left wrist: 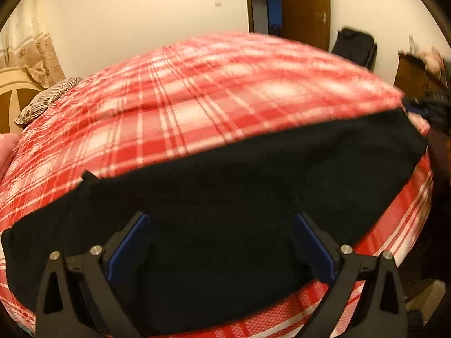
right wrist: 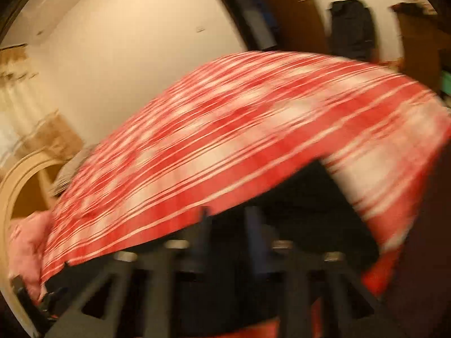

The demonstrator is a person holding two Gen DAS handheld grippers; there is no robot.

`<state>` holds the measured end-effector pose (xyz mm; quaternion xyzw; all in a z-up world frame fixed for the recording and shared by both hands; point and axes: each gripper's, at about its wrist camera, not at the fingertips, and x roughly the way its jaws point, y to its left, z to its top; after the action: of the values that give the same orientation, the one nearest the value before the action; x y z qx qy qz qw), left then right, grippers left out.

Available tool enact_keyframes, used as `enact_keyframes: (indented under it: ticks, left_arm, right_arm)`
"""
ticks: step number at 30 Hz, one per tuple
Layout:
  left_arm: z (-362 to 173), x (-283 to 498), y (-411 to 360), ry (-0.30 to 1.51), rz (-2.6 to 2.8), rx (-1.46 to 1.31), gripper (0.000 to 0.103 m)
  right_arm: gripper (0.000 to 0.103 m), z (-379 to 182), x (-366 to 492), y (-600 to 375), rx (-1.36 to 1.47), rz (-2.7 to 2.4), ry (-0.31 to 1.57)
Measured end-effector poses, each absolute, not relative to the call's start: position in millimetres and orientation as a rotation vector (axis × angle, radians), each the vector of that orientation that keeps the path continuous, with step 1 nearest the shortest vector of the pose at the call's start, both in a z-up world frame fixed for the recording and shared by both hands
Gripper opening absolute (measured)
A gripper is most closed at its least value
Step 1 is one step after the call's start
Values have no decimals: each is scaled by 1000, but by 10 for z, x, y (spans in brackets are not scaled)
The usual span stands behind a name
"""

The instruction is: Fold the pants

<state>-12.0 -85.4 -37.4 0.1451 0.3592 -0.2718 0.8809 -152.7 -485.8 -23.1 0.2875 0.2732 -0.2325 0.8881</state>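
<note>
A bed (left wrist: 197, 98) in red plaid carries black pants (left wrist: 239, 183) — left gripper (left wrist: 220, 242) fingers spread apart over them, right gripper (right wrist: 228, 225) blurred, fingers nearly together — hold unclear.

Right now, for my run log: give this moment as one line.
stage: folding | black fabric pants: lying on red-and-white plaid bedsheet | left gripper: open above pants | right gripper: blurred, state unclear

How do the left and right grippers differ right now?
The left gripper has its jaws spread wide, nothing between them; the right gripper has its jaws close together, apparently shut. The left wrist view is fairly sharp; the right is motion-blurred. Both sit over the black pants on the red plaid bedspread.
</note>
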Motion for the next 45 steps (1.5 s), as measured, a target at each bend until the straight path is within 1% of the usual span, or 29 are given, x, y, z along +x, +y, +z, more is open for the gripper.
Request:
enact_keyframes:
  ticks: [1, 3, 6, 9, 10, 11, 16, 18, 19, 20, 22, 23, 28, 31, 35, 39, 44, 45]
  left_arm:
    - [-343, -108, -840, 740, -563, 291, 103]
    - [-282, -77, -822, 725, -546, 277, 103]
    - [-271, -25, -790, 727, -518, 262, 103]
    - [-297, 22, -765, 748, -503, 253, 103]
    - [-299, 25, -763, 751, -495, 253, 103]
    - [-298, 25, -757, 749, -488, 256, 103]
    - [-280, 34, -695, 747, -467, 251, 103]
    - [-298, 62, -658, 762, -461, 235, 103]
    - [-303, 68, -644, 765, -460, 232, 103]
    - [-302, 72, -621, 765, -456, 227, 103]
    - [-288, 80, -581, 760, -452, 221, 103]
    - [-273, 85, -549, 755, -449, 215, 103]
    - [-193, 126, -351, 724, -414, 190, 103]
    - [-182, 205, -202, 725, -380, 158, 103]
    - [-203, 289, -34, 743, -350, 103, 103]
    - [-208, 277, 74, 737, -330, 95, 103]
    - [-205, 282, 227, 722, -301, 105, 103]
    - [-212, 289, 252, 723, -297, 104, 103]
  right_arm:
    - [78, -214, -1641, -5020, 599, -542, 570]
    - [78, -223, -1780, -5239, 605, -580, 581]
    - [78, -347, -1717, -5435, 552, -570, 723]
    - [77, -534, -1621, -5425, 475, -536, 820]
    - [76, -598, -1653, -5462, 475, -526, 840]
    - [71, -699, -1638, -5473, 485, -519, 888]
    - [68, -749, -1526, -5468, 454, -534, 969]
    - [59, -734, -1528, -5469, 472, -521, 985]
    - [48, -722, -1537, -5469, 485, -509, 991]
    - [35, -705, -1551, -5450, 500, -495, 991]
    - [16, -672, -1565, -5399, 510, -476, 988]
    - [15, -617, -1564, -5355, 497, -485, 982]
    - [13, -179, -1582, -4954, 533, -362, 872]
    - [13, 205, -1418, -4364, 481, -181, 826]
    - [13, 427, -1092, -3607, 396, 21, 815]
    - [13, 308, -681, -2816, 274, 180, 857]
    - [13, -184, -265, -2081, 138, 265, 927]
    - [15, -281, -221, -1991, 112, 269, 935]
